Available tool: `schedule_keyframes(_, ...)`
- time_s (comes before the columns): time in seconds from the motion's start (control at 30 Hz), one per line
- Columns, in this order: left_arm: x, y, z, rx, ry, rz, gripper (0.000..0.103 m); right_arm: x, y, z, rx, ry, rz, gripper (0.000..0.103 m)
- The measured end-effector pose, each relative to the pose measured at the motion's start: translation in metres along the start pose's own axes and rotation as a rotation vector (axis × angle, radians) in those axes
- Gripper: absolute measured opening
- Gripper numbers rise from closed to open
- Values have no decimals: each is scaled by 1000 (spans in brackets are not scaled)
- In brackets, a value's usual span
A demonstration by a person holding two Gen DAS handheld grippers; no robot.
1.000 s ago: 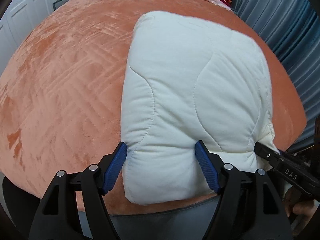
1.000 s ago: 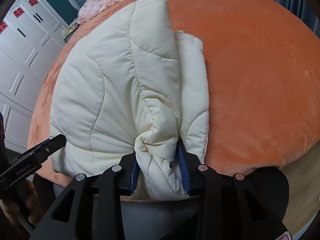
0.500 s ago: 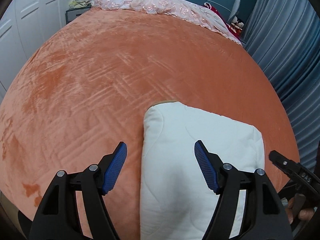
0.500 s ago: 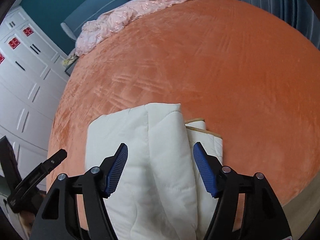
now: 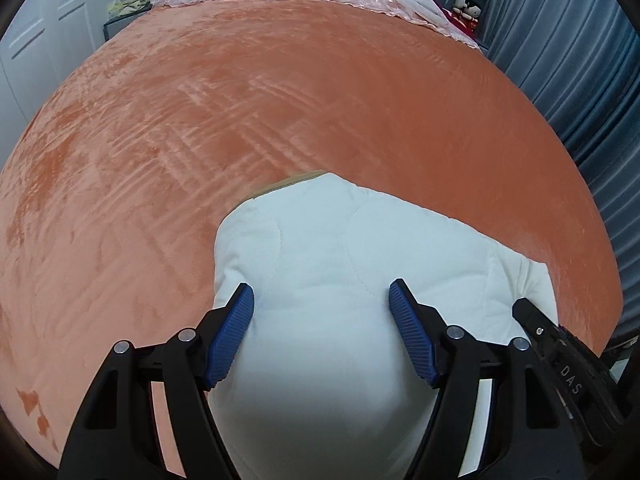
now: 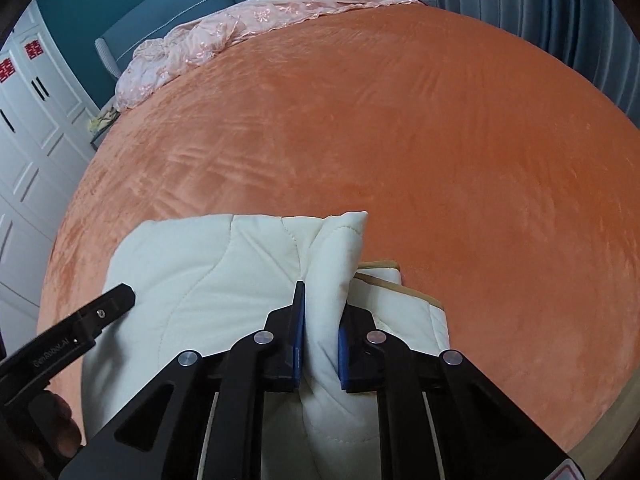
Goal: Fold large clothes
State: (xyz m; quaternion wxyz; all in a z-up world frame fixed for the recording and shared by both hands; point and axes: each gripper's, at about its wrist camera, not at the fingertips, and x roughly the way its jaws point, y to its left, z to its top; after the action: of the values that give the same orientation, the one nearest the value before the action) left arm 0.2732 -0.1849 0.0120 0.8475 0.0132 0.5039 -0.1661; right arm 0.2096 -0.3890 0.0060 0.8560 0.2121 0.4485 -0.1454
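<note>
Two grippers meet the white puffy coat (image 5: 340, 280) at 6 o'clock on the orange bed (image 5: 280, 100): the right gripper (image 6: 320, 340) has just squeezed onto a fold, the left gripper (image 5: 322, 332) is spread wide.

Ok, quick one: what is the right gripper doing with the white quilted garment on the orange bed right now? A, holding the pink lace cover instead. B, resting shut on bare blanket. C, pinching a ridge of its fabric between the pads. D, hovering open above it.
C: in the right wrist view the right gripper has just closed on a raised fold of the white quilted garment, with fabric squeezed between its blue pads.
</note>
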Motion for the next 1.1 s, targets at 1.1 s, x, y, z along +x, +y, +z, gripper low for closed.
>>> schedule_keyframes(1.1, 71, -6, -12, -32, -22, 129, 85, 70, -19, -2, 31, -10, 85, 20)
